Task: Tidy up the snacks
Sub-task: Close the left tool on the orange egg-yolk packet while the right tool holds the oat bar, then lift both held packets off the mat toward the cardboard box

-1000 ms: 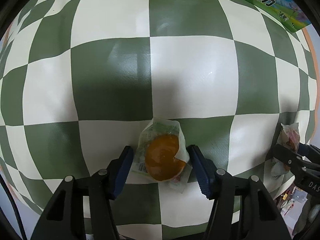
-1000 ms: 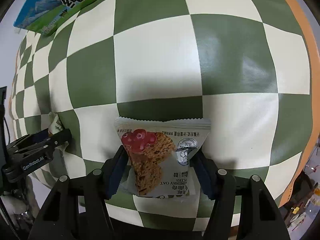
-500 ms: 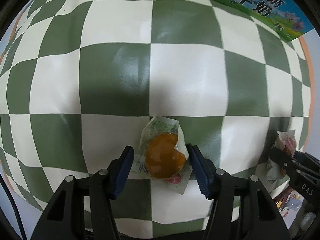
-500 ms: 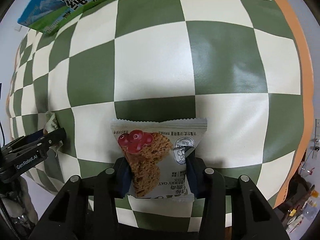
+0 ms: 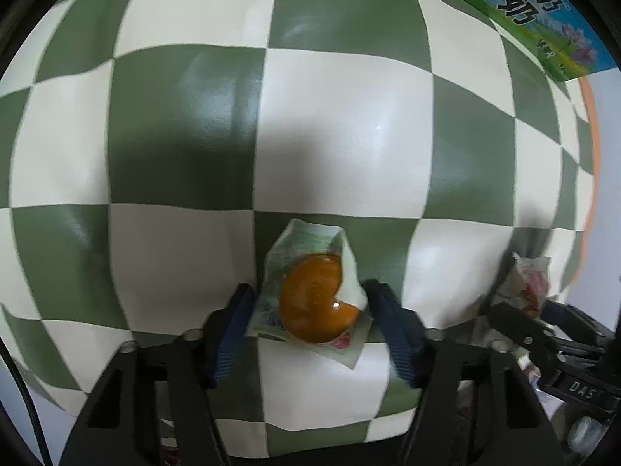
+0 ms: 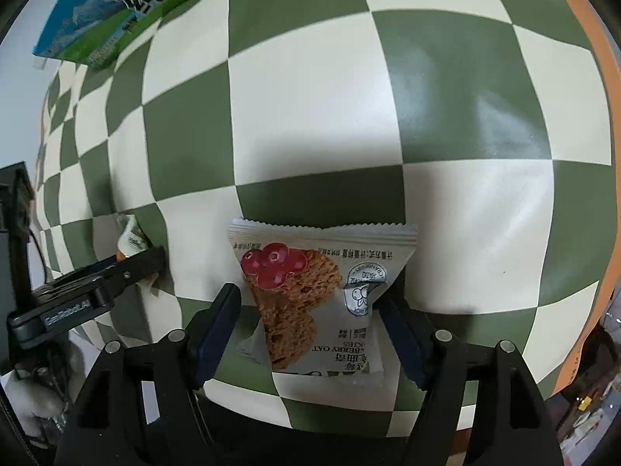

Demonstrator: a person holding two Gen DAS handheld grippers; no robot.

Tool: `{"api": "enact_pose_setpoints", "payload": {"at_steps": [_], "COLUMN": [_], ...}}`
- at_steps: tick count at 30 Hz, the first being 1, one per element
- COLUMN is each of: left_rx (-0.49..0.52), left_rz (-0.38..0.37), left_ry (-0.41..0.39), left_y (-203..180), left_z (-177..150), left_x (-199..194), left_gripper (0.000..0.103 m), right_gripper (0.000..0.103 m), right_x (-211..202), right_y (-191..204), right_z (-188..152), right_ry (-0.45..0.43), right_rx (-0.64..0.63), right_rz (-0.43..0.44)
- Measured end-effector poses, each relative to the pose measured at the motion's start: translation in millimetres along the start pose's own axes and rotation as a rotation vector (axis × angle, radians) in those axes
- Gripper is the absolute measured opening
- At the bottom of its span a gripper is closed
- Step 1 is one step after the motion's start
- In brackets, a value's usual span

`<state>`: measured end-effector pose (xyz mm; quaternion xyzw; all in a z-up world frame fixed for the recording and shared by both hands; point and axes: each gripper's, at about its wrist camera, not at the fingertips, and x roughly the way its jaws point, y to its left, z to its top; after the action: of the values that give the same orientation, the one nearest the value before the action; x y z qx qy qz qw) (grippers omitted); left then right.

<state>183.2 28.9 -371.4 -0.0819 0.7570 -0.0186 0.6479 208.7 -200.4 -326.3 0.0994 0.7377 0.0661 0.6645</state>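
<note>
The cranberry oat cookie packet (image 6: 322, 295) lies flat on the green-and-cream checkered tabletop (image 6: 310, 116), near its near edge and not far from the orange-trimmed right edge. Its serrated top seam points away from the camera and its print reads upside down. The right gripper (image 6: 310, 310) straddles it: the blue-padded fingers (image 6: 217, 326) stand apart, the left one clear of the wrapper with a gap showing, the right one at or just against the packet's corner, so the packet rests on the cloth rather than being squeezed.

The second snack, a clear-wrapped orange egg yolk pastry (image 5: 316, 303), also lies near the near edge of the tabletop, further to the left. The left gripper (image 5: 310, 310) brackets it with its jaws spread; the left pad (image 5: 233, 326) sits just beside the crinkled wrapper and the right pad is close to the wrapper's flap, though motion blur makes it hard to say whether either actually touches.

Each camera catches the other gripper at the frame's side, with its snack's wrapper poking out past the black finger.

A blue-and-green milk carton (image 6: 116, 11) with Chinese lettering lies at the far edge of the tabletop, well apart from both snacks.
</note>
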Motion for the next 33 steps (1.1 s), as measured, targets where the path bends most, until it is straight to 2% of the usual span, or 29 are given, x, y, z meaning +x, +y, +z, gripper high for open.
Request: {"api": "enact_pose_setpoints", "payload": {"at_steps": [2,3,4,5,7,8,9,12,15,20,23,26,28,30,31,33], "left_rx": [-0.015,-0.022,-0.025,-0.026,-0.024,-0.023,-0.018,-0.014,0.008,-0.033,-0.034,-0.045,0.001,0.023,0.011,-0.01], "left_rz": [0.009,0.014,0.02,0.024,0.03,0.027,0.026,0.013,0.034,-0.019,-0.021,-0.067,-0.048,-0.054,-0.082,-0.078], "left_ry": [-0.014,-0.021,-0.027,-0.031,-0.037,-0.04,-0.038,-0.052,-0.068,-0.063,-0.093,-0.115,-0.136,-0.106,-0.074,-0.006], "left_y": [-2,-3,-8,-9,-12,-13,-15,-18,-23,-15,-10,-11,-20,-22,-19,-14], "left_z": [-1,-2,-6,-7,-9,-10,-11,-13,-12,-11,-9,-5,2,9,13,22], "left_x": [0,-1,-3,-4,-8,-10,-12,-24,-26,-36,-53,-73,-81,-73,-65,-48], "left_gripper": [0.058,0.058,0.058,0.057,0.057,0.045,0.043,0.043,0.043,0.042,0.042,0.042,0.042,0.043,0.043,0.045], "right_gripper": [0.074,0.07,0.056,0.05,0.048,0.048,0.048,0.047,0.047,0.047,0.047,0.047,0.047,0.047,0.047,0.047], "right_x": [8,8,8,7,3,1,-2,-15,-30,-55,-75,-89,-104,-112,-110,-101], "right_y": [-1,1,1,0,-3,-4,-4,1,0,-2,-12,-9,-13,-10,-7,-4], "right_z": [-6,-6,-6,-7,-8,-9,-10,-15,-23,-23,-17,-19,-11,-6,-1,5], "right_ry": [-0.012,-0.018,-0.03,-0.039,-0.051,-0.056,-0.062,-0.086,-0.105,-0.137,-0.168,-0.199,-0.225,-0.244,-0.246,-0.227], "right_rx": [0.004,0.004,0.0,0.004,0.012,0.012,0.012,-0.001,-0.005,-0.011,-0.014,-0.006,-0.02,-0.042,-0.047,-0.035], "right_rz": [-0.015,-0.036,-0.069,-0.071,-0.056,-0.053,-0.05,-0.032,-0.007,0.026,0.045,0.077,0.089,0.071,0.061,0.069]}}
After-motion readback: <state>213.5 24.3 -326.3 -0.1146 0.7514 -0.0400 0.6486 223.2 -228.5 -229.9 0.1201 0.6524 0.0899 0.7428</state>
